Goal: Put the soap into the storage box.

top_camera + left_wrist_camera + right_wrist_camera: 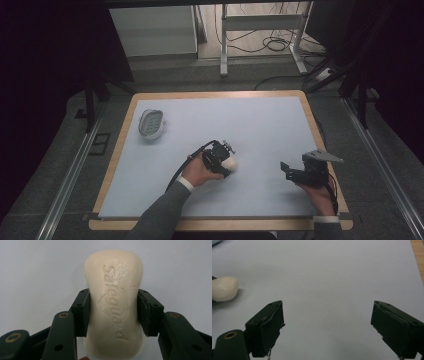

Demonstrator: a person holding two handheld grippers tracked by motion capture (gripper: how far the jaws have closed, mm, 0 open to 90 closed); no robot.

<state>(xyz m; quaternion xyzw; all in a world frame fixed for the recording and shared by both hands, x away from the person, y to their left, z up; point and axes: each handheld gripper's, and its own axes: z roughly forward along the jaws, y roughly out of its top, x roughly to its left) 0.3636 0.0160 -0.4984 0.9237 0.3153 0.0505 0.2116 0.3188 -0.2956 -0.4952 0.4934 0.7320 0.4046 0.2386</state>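
nearest the person, the right gripper (286, 171) is hovering over bare table (270, 125), its jaws standing wide with nothing between them. just beyond, near the table's middle, the left gripper (113, 312) is clamping the bar of soap (114, 302) across its waist, pads pressing both sides. the soap is looking smooth and rounded, so it is likely risking squirting out or twisting during a lift. farther off, the soap dish (151, 123) is sitting well apart.

1. A wood-edged table (116, 150) with a pale blue-grey top stands on dark grey carpet (47, 165).
2. Behind it, a white cabinet (152, 30) and a metal frame (260, 22).
3. Black cables (272, 45) lie on the floor.
4. The edges are dim.
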